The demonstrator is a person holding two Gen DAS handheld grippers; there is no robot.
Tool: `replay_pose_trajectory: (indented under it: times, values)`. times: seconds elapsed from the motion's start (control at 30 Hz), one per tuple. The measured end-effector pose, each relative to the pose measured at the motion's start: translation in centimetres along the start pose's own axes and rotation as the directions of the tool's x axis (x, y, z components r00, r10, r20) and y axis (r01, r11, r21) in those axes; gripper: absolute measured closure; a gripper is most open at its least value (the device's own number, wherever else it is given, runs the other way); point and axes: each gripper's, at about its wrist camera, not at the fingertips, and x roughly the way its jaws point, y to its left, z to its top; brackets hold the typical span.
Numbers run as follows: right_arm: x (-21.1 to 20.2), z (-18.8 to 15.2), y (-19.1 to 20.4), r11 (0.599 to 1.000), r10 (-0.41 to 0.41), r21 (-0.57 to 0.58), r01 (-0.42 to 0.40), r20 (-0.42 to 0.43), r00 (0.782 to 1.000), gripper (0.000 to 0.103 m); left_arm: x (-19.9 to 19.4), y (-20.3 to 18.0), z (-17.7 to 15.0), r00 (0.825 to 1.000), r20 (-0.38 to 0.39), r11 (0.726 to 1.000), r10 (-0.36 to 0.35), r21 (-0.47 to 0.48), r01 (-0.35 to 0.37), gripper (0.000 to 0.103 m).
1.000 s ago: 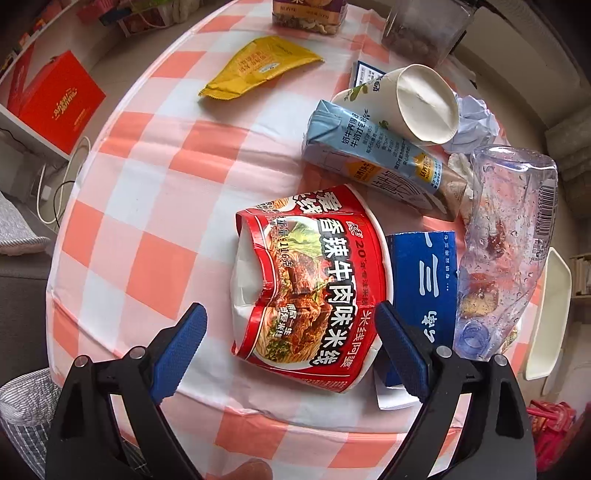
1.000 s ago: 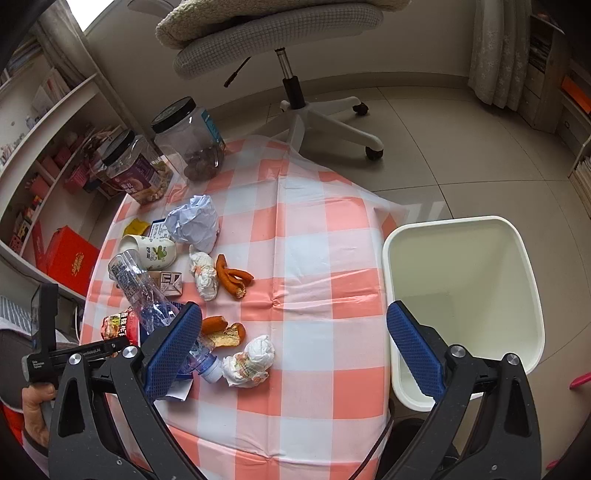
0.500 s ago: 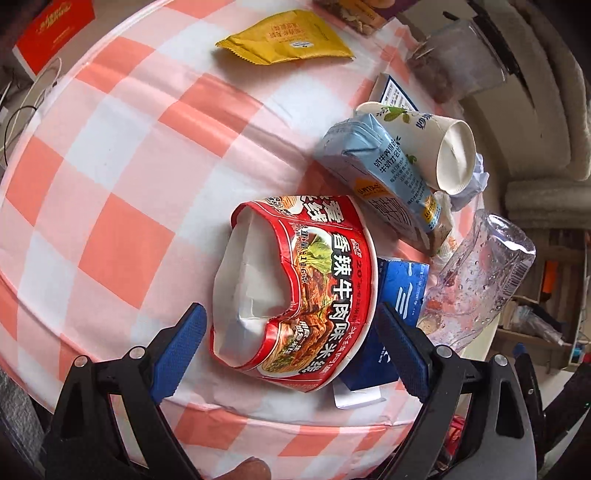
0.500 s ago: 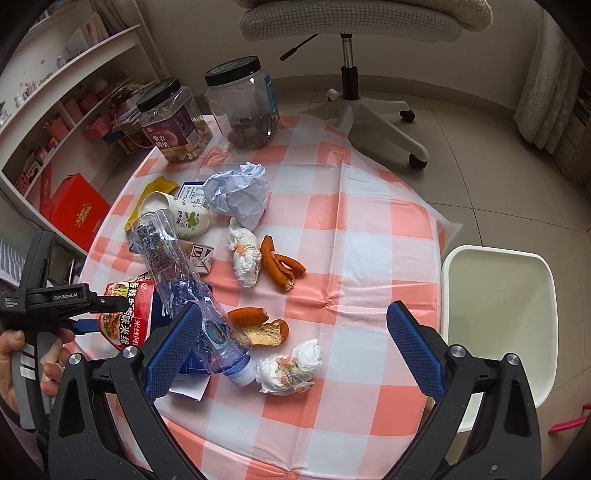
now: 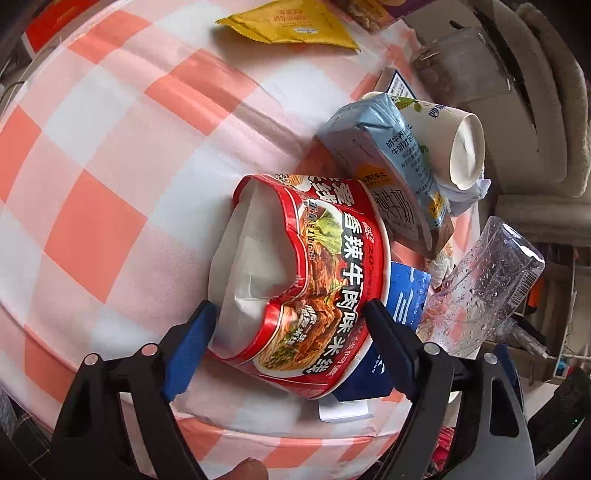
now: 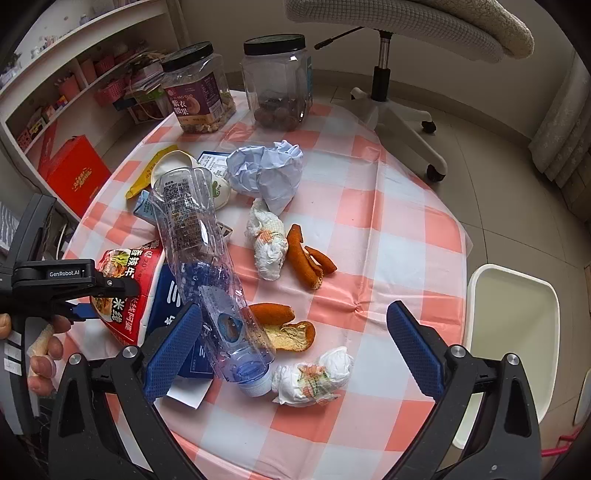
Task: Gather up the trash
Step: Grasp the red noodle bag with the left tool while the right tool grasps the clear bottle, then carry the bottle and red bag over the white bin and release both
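Observation:
A crushed red noodle bowl (image 5: 314, 280) lies on its side on the checked table. My left gripper (image 5: 288, 332) has its blue pads around the bowl's near end, jaws closing on it, contact unclear. In the right wrist view the bowl (image 6: 129, 280) and the left gripper (image 6: 85, 310) show at the left. My right gripper (image 6: 291, 343) is open and empty above a clear plastic bottle (image 6: 207, 266), orange peels (image 6: 284, 328) and a stained tissue wad (image 6: 314, 376).
A white bin (image 6: 513, 332) stands beside the table at the right. Two jars (image 6: 199, 92) stand at the far edge. A milk carton (image 5: 391, 177), paper cup (image 5: 454, 147), blue packet (image 5: 402, 299), yellow wrapper (image 5: 291, 26) and crumpled paper (image 6: 269, 170) lie about.
My left gripper moved forward onto the noodle bowl and its jaws narrowed around it. My right gripper swung left from the bin and came lower over the bottle and peels.

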Motion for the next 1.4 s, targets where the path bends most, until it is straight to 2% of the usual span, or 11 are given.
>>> replay_pose_trajectory:
  times: [0.2, 0.4, 0.53, 0.67, 0.77, 0.83, 0.9, 0.93, 1.07, 1.23, 1.4]
  values:
    - [0.6, 0.1, 0.7, 1.0, 0.008, -0.007, -0.008, -0.007, 1.0, 0.007, -3.3, -2.9, -1.1, 0.993, 0.119, 0.992, -0.022, 0.124, 0.007, 0.053]
    - [1.4, 0.7, 1.7, 1.0, 0.026, 0.0, -0.026, -0.006, 1.0, 0.007, -6.9, -4.9, -2.6, 0.965, 0.261, 0.973, -0.008, 0.225, -0.053, 0.067]
    - [2.3, 1.3, 2.3, 0.999, 0.036, 0.015, -0.036, -0.004, 0.999, 0.007, -8.0, -5.2, -3.5, 0.933, 0.359, 0.962, 0.022, 0.245, -0.117, 0.067]
    - [3.2, 2.2, 2.7, 0.998, 0.038, 0.045, -0.038, 0.003, 0.999, 0.007, -8.3, -6.3, -4.7, 0.891, 0.442, 0.92, 0.104, 0.299, -0.255, 0.067]
    - [3.5, 2.7, 2.9, 0.998, 0.034, 0.061, -0.035, 0.016, 0.999, 0.007, -9.3, -6.8, -5.1, 0.861, 0.495, 0.899, 0.119, 0.315, -0.305, 0.067]
    - [3.8, 2.9, 3.0, 0.997, 0.043, 0.067, -0.044, 0.017, 0.999, 0.012, -10.0, -6.9, -5.3, 0.846, 0.52, 0.894, 0.121, 0.314, -0.321, 0.067]
    - [4.2, 2.9, 3.3, 0.996, 0.057, 0.062, -0.057, -0.004, 0.998, 0.039, -10.8, -6.9, -5.6, 0.838, 0.534, 0.895, 0.114, 0.31, -0.32, 0.067]
    - [4.5, 2.8, 3.4, 0.996, 0.071, 0.059, -0.07, -0.026, 0.997, 0.061, -11.1, -7.0, -5.6, 0.833, 0.543, 0.896, 0.111, 0.309, -0.321, 0.067]
    - [3.6, 2.4, 3.5, 0.994, 0.083, 0.067, -0.081, -0.016, 0.996, 0.065, -11.7, -7.9, -6.1, 0.811, 0.575, 0.887, 0.105, 0.314, -0.338, 0.067]
    - [-0.7, 2.6, 2.5, 0.986, 0.131, 0.089, -0.139, 0.096, 0.987, 0.066, -12.2, -9.7, -7.1, 0.795, 0.602, 0.875, 0.075, 0.342, -0.342, 0.067]
    - [-4.0, 2.1, 0.9, 0.984, 0.125, 0.103, -0.146, 0.184, 0.975, 0.068, -11.8, -11.6, -8.9, 0.774, 0.63, 0.854, 0.058, 0.371, -0.365, 0.067]
